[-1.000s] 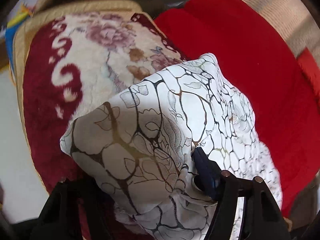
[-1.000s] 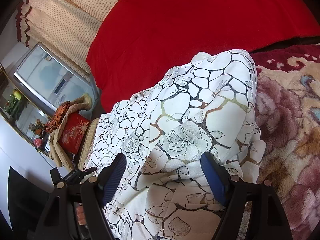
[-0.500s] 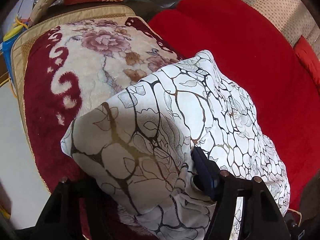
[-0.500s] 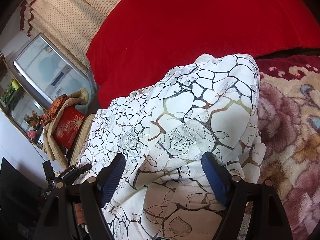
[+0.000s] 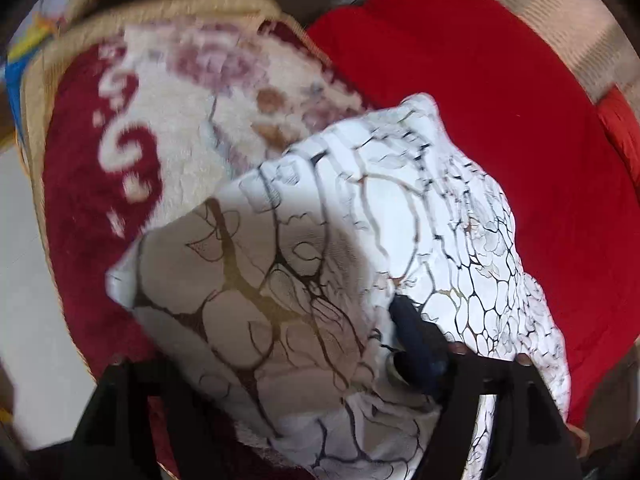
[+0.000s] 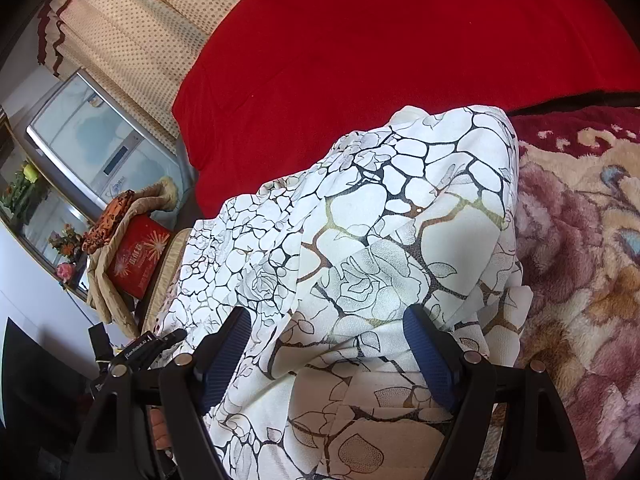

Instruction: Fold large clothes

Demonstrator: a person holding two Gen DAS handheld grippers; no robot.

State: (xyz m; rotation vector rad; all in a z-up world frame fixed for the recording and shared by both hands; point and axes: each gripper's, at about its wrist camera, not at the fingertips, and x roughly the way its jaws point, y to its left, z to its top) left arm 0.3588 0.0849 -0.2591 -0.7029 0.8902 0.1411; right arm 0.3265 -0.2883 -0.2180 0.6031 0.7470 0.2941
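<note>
A white garment with a black and gold cracked-stone and rose print lies folded over the floral blanket and red cover; it also fills the right wrist view. My left gripper is wrapped in the cloth; only its right blue pad shows, the left finger is hidden under the fabric. My right gripper is open, its blue pads spread wide with the garment lying between them. The other gripper's body shows at the lower left of the right wrist view.
A plush red and cream floral blanket lies beside a plain red cover. A dotted beige curtain, a silver appliance and a red box stand beyond the bed's edge. Pale floor lies at the left.
The left view has shifted and blurred, showing the left gripper moving with the cloth. The right gripper stays open over the garment, nearly still.
</note>
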